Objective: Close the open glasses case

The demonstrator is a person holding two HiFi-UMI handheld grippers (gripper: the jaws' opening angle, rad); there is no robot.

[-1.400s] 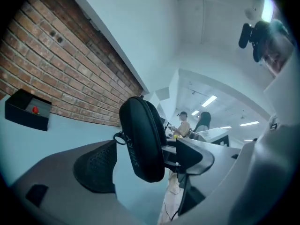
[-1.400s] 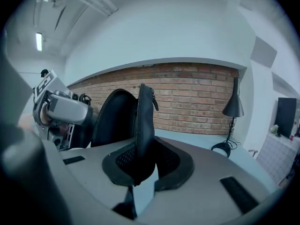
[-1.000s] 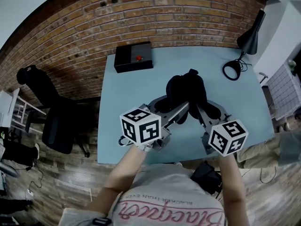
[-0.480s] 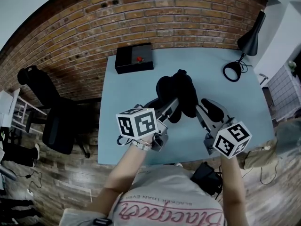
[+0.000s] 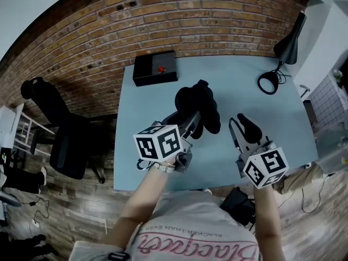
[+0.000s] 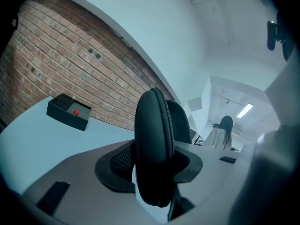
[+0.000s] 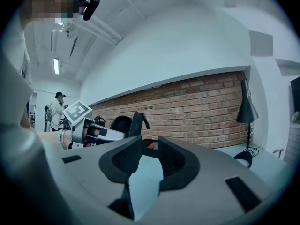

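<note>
L hand-held gripper — grips glasses case.

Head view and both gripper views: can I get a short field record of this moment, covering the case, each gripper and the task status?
case: black zippered glasses case, apparently held off the table; halves seem still apart
left gripper: jaws have just been closing; pads pressed on one half of the case
right gripper: jaws apart, just opened, then narrowed slightly; nothing between them, clear of the case
elsewhere: black box with red button at the table's far left; desk lamp far right
status: case not yet closed, as far as visible
</note>
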